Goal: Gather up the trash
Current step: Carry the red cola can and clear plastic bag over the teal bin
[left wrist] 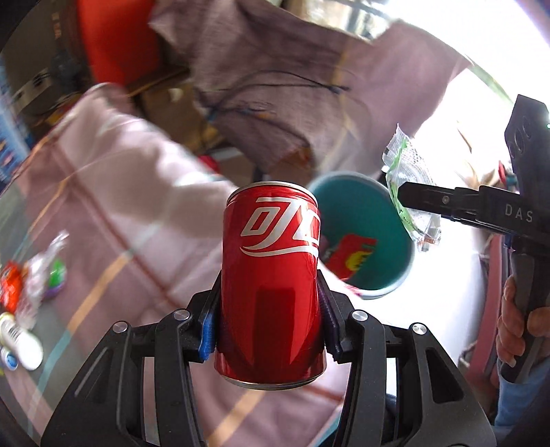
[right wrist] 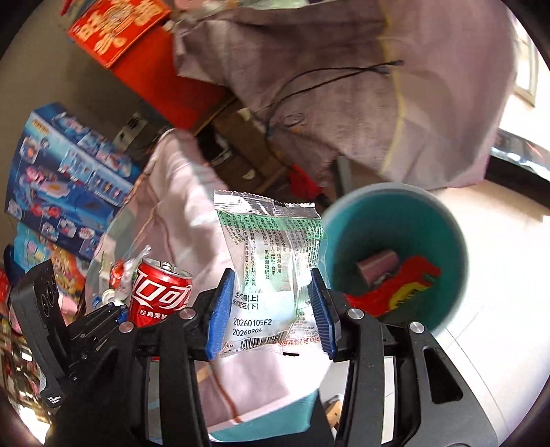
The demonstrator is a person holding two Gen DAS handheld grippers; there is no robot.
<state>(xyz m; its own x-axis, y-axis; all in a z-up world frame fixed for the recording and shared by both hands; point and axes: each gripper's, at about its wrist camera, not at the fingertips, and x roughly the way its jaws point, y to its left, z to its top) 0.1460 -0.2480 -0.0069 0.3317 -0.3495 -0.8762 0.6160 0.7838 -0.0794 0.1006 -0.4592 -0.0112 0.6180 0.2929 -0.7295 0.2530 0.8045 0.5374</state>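
A red cola can [left wrist: 271, 271] stands upright between the blue pads of my left gripper [left wrist: 270, 309], which is shut on it. My right gripper [right wrist: 271, 309] is shut on a clear and green snack packet [right wrist: 271, 271] with printed text. Just past both grippers stands a teal bin [right wrist: 450, 223] holding a red wrapper [right wrist: 405, 289] and a small pinkish box [right wrist: 378, 268]. From the left wrist the bin [left wrist: 343, 180] shows behind the can, with the right gripper [left wrist: 407, 201] and its packet [left wrist: 407, 165] beside its rim. The can [right wrist: 160, 295] and left gripper [right wrist: 120, 314] appear low left in the right wrist view.
A pink striped cloth [left wrist: 120, 192] covers the table. More trash [left wrist: 20, 292] lies at its left edge. Blue toy boxes [right wrist: 68, 178] and a red box [right wrist: 117, 27] stand behind, with a lilac cloth [right wrist: 343, 86] draped above. A person's hand [left wrist: 515, 319] grips the right handle.
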